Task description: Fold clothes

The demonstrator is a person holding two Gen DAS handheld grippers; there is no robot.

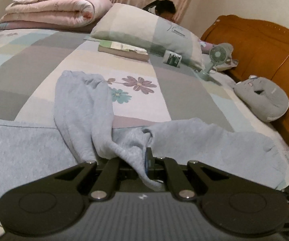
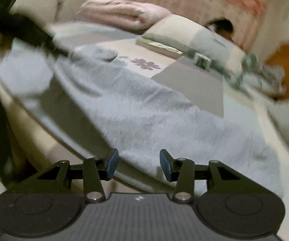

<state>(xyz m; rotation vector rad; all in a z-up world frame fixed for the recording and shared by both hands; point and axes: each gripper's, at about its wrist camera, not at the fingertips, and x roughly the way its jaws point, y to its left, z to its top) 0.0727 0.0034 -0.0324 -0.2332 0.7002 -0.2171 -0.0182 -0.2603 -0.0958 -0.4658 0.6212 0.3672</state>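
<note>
We are clenching the left tool (image 1: 147,160) on a bunched fold of the light blue garment (image 1: 33,146), its blue pads pinched together with the fleece draped over and between them. Just ahead of that tool the garment is spreading flat across the bed (image 1: 23,64), one sleeve (image 1: 82,104) running away from the tool toward the left and another part lying out to the right. Beyond the sleeve we are seeing the flower print (image 1: 138,84) of the bedspread, then further off a book (image 1: 124,50), a small box (image 1: 172,59) and a small green fan (image 1: 214,58) resting just in front of a pillow (image 1: 144,30), with a folded pink quilt (image 1: 53,10) far to the left. A grey plush toy (image 1: 265,98) is lying to the right beside the wooden headboard (image 1: 265,46), and a person's head (image 1: 164,8) is showing behind the pillow. We are holding the right tool (image 2: 138,164) released, its two blue pads standing apart with nothing pressed between them, hovering at the near edge of the same garment (image 2: 144,110), which is stretching ahead of it over the bed (image 2: 194,84). This view is blurred; far to the left a dark tool (image 2: 33,32) is reaching to the cloth.
</note>
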